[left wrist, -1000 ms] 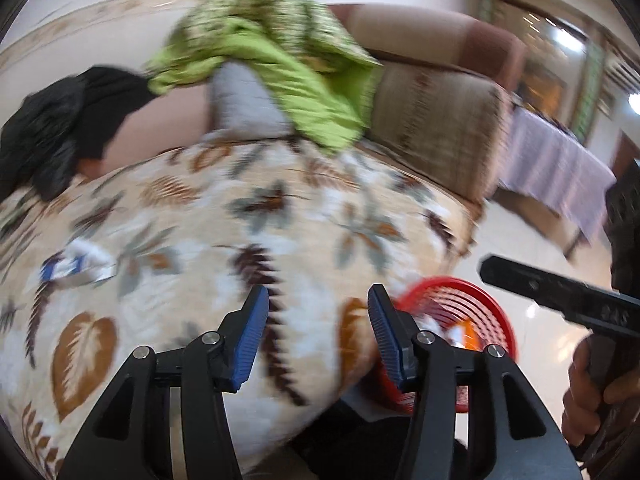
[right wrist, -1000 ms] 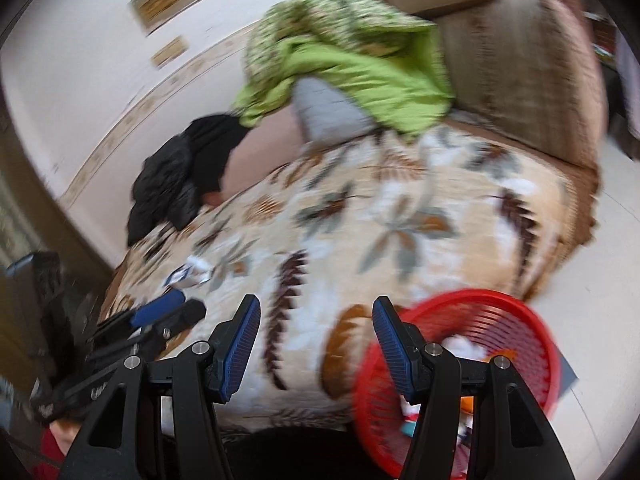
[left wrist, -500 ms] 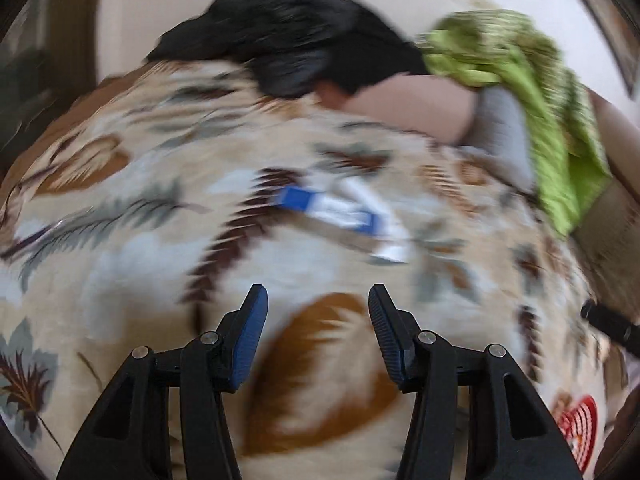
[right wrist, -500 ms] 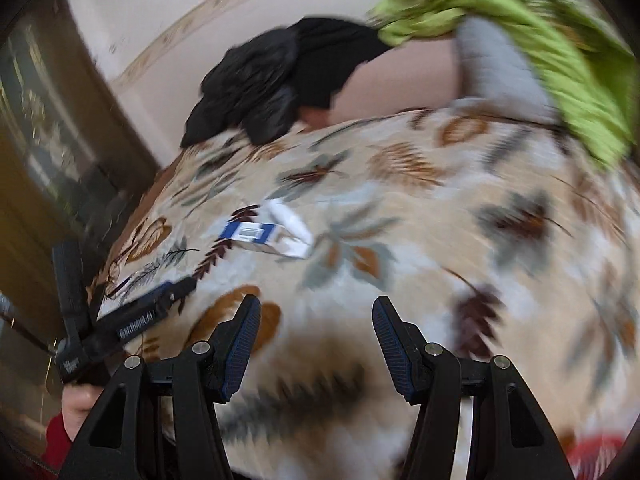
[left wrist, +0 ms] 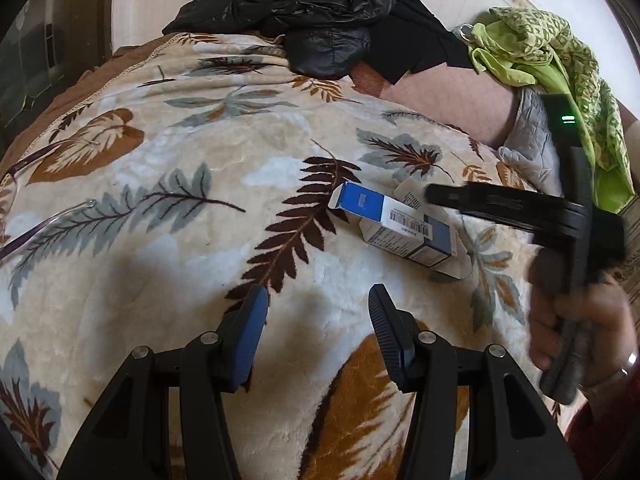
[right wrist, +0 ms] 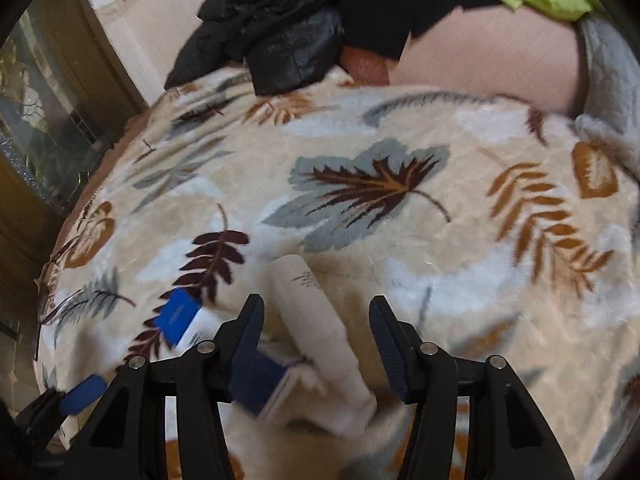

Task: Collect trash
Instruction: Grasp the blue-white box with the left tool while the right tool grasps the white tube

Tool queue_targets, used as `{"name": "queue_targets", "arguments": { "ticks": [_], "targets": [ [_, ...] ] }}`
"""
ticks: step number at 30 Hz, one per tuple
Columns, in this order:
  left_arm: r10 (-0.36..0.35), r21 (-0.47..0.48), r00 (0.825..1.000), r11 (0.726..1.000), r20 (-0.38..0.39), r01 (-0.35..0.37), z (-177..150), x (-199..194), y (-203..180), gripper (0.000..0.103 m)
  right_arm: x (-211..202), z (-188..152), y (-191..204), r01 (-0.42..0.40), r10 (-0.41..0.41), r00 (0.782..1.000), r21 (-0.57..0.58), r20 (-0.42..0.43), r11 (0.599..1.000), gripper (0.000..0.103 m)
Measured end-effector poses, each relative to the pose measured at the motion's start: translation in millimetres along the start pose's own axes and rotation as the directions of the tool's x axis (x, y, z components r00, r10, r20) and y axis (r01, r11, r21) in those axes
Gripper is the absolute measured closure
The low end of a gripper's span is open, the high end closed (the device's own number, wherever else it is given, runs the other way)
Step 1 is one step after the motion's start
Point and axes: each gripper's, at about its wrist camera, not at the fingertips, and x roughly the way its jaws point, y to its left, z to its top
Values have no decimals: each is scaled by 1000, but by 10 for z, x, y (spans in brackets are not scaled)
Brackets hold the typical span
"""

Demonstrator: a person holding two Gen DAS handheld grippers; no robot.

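A blue and white cardboard box [left wrist: 394,224] lies flattened on the leaf-patterned blanket [left wrist: 200,200] over the sofa seat. My left gripper [left wrist: 318,312] is open and empty, a little in front of and left of the box. My right gripper [right wrist: 316,320] is open and straddles the box's white flap [right wrist: 316,320], with the blue part [right wrist: 176,314] showing to the left of its left finger. In the left wrist view the right gripper [left wrist: 436,196] reaches in from the right over the box.
A black jacket [left wrist: 320,20] lies at the back of the seat, a green cloth [left wrist: 552,64] and a grey cushion [left wrist: 532,128] at the back right. A dark wooden cabinet [right wrist: 40,120] stands left of the sofa. Spectacles [left wrist: 36,200] lie at the blanket's left edge.
Both grippers swung left from the red basket and closed in on the box. The right gripper has come down over it, its fingers now on either side of the white flap.
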Motion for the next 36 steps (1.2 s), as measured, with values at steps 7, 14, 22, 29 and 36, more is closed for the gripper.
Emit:
{"name": "queue_targets", "arguments": {
  "ticks": [7, 14, 22, 29, 36],
  "targets": [
    [-43, -62, 999, 997, -3, 42, 27, -23, 124, 52, 72, -225, -52, -9, 11, 1000, 52, -22, 999, 69],
    [-73, -118, 997, 990, 10, 73, 33, -78, 202, 52, -204, -815, 176, -171, 183, 982, 183, -49, 968, 69],
    [-130, -132, 991, 983, -36, 124, -27, 9, 135, 52, -861, -1185, 251, -153, 143, 988, 188, 66, 970, 70],
    [-119, -86, 990, 990, -74, 113, -69, 201, -144, 52, -1124, -1375, 133, -97, 66, 989, 241, 134, 966, 70],
    [-34, -65, 996, 998, -87, 28, -112, 332, -219, 64, -1201, -1432, 128, -47, 13, 988, 221, 151, 974, 70]
  ]
}}
